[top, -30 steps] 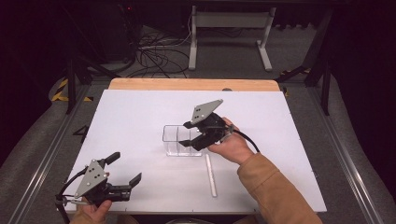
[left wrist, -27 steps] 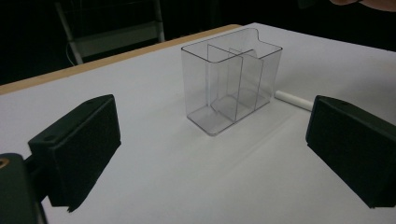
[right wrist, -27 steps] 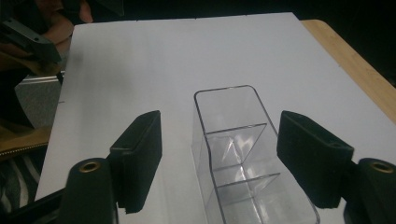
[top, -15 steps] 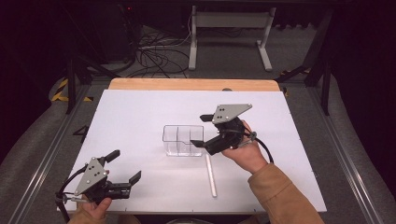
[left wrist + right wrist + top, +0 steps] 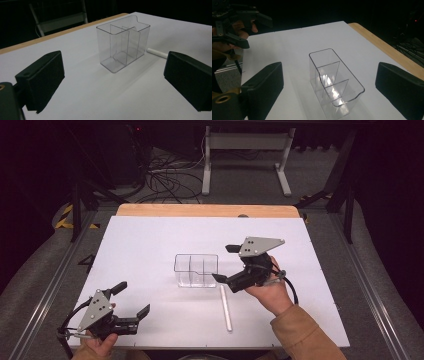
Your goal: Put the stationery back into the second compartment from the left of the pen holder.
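Observation:
A clear plastic container (image 5: pixel 196 270) with inner dividers stands empty at the middle of the white table. My right gripper (image 5: pixel 221 262) hovers just right of it, open, its jaws facing the container (image 5: pixel 334 82) with nothing between them. A white rod (image 5: pixel 226 307) lies flat on the table in front of the container's right end, below the right hand. My left gripper (image 5: pixel 134 297) rests open near the front left edge, well apart from the container (image 5: pixel 123 46). The rod's end (image 5: pixel 157 53) peeks out behind the container in the left gripper view.
The white table top (image 5: pixel 150 245) has a wooden strip (image 5: pixel 207 210) along its far edge. Metal rails run down both sides. Cables and a stand's legs lie on the floor beyond. The left gripper (image 5: pixel 237 25) shows far off in the right gripper view.
My right gripper has drawn back to the right, from over the container's right end to beside it. The left gripper has barely shifted. Container and rod lie as before.

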`<control>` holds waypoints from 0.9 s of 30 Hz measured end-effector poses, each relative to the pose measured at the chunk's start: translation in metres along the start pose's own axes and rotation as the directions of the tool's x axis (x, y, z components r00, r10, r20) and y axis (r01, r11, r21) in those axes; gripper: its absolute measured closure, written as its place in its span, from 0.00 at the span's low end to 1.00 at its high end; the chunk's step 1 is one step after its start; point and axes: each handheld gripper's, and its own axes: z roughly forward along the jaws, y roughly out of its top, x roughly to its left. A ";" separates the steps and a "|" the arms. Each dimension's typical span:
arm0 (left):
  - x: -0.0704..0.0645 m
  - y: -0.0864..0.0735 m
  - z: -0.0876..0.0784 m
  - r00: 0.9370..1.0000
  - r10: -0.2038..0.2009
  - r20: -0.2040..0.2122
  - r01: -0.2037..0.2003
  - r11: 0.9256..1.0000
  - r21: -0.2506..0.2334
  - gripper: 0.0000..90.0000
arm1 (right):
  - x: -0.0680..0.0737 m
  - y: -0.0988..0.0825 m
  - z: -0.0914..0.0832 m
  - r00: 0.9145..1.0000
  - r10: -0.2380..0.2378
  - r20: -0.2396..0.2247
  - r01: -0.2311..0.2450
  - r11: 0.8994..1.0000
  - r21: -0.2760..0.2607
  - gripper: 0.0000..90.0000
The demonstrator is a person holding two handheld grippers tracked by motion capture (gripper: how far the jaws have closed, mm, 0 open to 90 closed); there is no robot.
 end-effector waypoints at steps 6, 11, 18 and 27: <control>-0.003 -0.002 0.000 1.000 0.013 0.014 -0.013 1.000 0.006 0.04 | 0.003 -0.012 -0.012 0.996 0.075 -0.049 -0.075 0.997 0.001 0.21; -0.002 -0.003 -0.001 1.000 0.006 0.017 -0.006 1.000 0.006 0.04 | 0.010 -0.019 -0.014 0.997 0.065 -0.041 -0.063 0.997 0.046 0.20; -0.002 -0.003 -0.002 1.000 0.010 0.009 -0.010 1.000 0.004 0.04 | 0.003 -0.029 -0.011 0.968 0.190 -0.164 -0.164 0.973 0.160 0.20; -0.002 -0.003 -0.001 1.000 0.012 0.003 -0.012 1.000 0.002 0.04 | 0.018 -0.039 -0.010 0.988 0.150 -0.034 -0.141 0.974 0.176 0.12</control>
